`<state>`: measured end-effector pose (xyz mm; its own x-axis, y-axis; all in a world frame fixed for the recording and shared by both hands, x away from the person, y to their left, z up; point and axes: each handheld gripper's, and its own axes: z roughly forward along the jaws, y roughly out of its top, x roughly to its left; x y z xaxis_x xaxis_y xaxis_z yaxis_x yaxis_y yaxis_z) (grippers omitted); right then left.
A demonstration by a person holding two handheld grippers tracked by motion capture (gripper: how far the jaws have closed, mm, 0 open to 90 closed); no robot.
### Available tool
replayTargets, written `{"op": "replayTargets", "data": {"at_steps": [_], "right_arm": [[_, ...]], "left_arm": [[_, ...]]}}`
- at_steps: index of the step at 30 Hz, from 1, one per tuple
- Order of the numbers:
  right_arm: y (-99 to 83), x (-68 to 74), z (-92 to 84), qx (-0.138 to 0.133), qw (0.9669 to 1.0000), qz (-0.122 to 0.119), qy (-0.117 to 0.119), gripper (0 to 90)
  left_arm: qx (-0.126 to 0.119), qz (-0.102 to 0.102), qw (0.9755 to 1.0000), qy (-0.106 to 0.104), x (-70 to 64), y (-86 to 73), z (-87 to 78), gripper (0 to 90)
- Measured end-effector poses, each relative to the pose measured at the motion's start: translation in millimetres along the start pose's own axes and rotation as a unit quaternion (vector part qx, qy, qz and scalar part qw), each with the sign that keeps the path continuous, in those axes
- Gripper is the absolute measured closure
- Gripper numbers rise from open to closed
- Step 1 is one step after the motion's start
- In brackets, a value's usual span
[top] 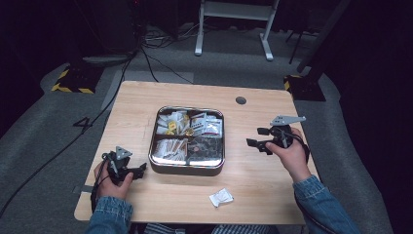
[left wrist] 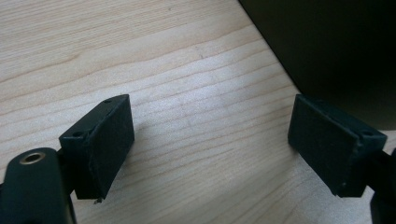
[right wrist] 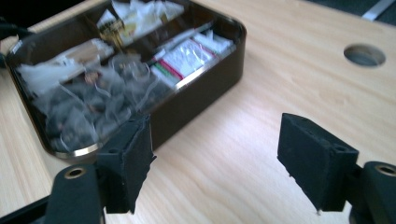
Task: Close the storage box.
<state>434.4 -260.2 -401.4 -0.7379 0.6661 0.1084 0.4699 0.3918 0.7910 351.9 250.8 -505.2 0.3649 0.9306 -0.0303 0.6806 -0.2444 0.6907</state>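
A square metal tin [top: 187, 165] with several compartments of tea bags and sachets sits mid-table; in the right gripper view its dark wall [right wrist: 196, 109] lies ahead and to the left. My right gripper [top: 259, 137] hovers right of the tin with its jaws open and nothing between them [right wrist: 215, 156]. My left gripper [top: 141, 169] rests at the tin's front-left corner, jaws open over bare wood [left wrist: 210, 149], the tin's dark side [left wrist: 336, 51] just beyond. A small white sachet [top: 221, 197] lies near the table's front edge.
The wooden table [top: 136, 102] has a round cable hole [top: 240, 100] behind the tin, also in the right gripper view [right wrist: 364, 54]. Cables trail over the grey floor to the left, and a white desk frame [top: 234, 29] stands beyond.
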Motion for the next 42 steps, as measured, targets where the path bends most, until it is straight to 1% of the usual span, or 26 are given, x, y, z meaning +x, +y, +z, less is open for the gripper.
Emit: {"op": "replayTargets", "data": {"at_steps": [3, 4, 5, 8, 9, 11, 13, 15, 16, 20, 26, 27, 28, 29, 31, 32, 34, 36, 37, 38, 42], "right_arm": [[-9.9, -3.9, -3.3, 0.004, 0.9999, 0.009, -0.001, 24.1], [-17.1, -6.6, -5.2, 0.005, 0.9999, 0.015, 0.000, 23.5], [-17.1, -6.6, -5.2, 0.005, 0.9999, 0.015, 0.000, 23.5], [-30.4, -13.2, -8.5, -0.002, 0.9993, 0.036, 0.011, 23.2], [-33.9, -15.1, -8.3, 0.004, 0.9992, 0.040, 0.010, 23.3], [-43.4, -19.9, -7.9, 0.012, 0.9989, 0.045, 0.007, 23.2], [-45.8, -20.7, -7.8, 0.014, 0.9988, 0.047, 0.005, 23.2], [-55.3, -23.3, -6.8, 0.021, 0.9986, 0.049, 0.003, 23.2], [-55.3, -23.3, -6.8, 0.021, 0.9986, 0.049, 0.003, 23.2], [-65.0, -26.0, -4.1, 0.031, 0.9981, 0.054, 0.000, 23.2], [-79.8, -31.2, 4.2, 0.035, 0.9984, 0.041, -0.019, 23.3], [-79.8, -31.2, 4.2, 0.035, 0.9984, 0.041, -0.019, 23.3], [-84.1, -31.5, 6.9, 0.035, 0.9983, 0.046, -0.011, 23.2], [-86.2, -31.3, 7.9, 0.033, 0.9983, 0.047, -0.009, 23.2], [-87.8, -31.1, 8.8, 0.031, 0.9985, 0.044, -0.010, 23.2], [-90.5, -30.4, 10.2, 0.028, 0.9989, 0.036, -0.011, 23.2], [-93.0, -29.0, 11.7, 0.025, 0.9991, 0.032, -0.012, 23.1], [-96.1, -27.7, 14.5, 0.027, 0.9994, 0.019, -0.014, 22.7], [-96.1, -27.7, 14.5, 0.027, 0.9994, 0.019, -0.014, 22.7], [-98.5, -26.2, 16.4, 0.028, 0.9994, 0.009, -0.017, 22.7], [-100.1, -23.4, 17.7, 0.029, 0.9991, -0.012, -0.028, 22.7]], "left_arm": [[0.000, 0.000, 1.0000, -0.001, 0.0, 0.0, 0.1, 14.8], [0.000, 0.000, 1.0000, -0.001, 0.0, 0.0, 0.1, 14.7], [0.000, 0.000, 1.0000, -0.001, 0.0, 0.0, 0.1, 14.7], [0.000, 0.000, 1.0000, 0.000, 0.0, 0.1, 0.0, 14.8], [0.000, 0.000, 1.0000, 0.000, 0.0, 0.1, 0.0, 14.8], [0.000, 0.000, 1.0000, 0.000, 0.1, 0.1, 0.0, 14.8], [0.000, 0.000, 1.0000, 0.000, 0.0, 0.1, 0.1, 14.7], [0.000, 0.000, 1.0000, 0.000, 0.1, 0.1, 0.1, 14.7], [0.000, 0.000, 1.0000, 0.000, 0.1, 0.1, 0.0, 14.7], [0.000, 0.000, 1.0000, -0.001, 0.0, 0.0, 0.1, 14.8], [0.000, -0.001, 1.0000, -0.001, 0.1, 0.1, 0.1, 14.8], [0.000, -0.001, 1.0000, -0.001, 0.1, 0.1, 0.1, 14.7], [0.000, 0.000, 1.0000, -0.001, 0.1, 0.1, 0.0, 14.8], [0.000, 0.000, 1.0000, -0.001, 0.1, 0.1, 0.0, 14.8], [0.000, 0.000, 1.0000, -0.001, 0.2, 0.1, 0.0, 14.8], [0.000, 0.000, 1.0000, -0.001, 0.0, 0.0, 0.1, 14.7], [0.000, 0.000, 1.0000, 0.000, 0.1, 0.1, 0.0, 14.7], [0.000, 0.000, 1.0000, -0.001, 0.1, 0.1, 0.0, 14.8], [0.000, 0.000, 1.0000, -0.001, 0.1, 0.1, 0.0, 14.7], [0.000, 0.000, 1.0000, -0.001, 0.1, 0.1, 0.1, 14.8], [0.000, 0.000, 1.0000, -0.001, 0.1, 0.1, 0.0, 14.7]]}}
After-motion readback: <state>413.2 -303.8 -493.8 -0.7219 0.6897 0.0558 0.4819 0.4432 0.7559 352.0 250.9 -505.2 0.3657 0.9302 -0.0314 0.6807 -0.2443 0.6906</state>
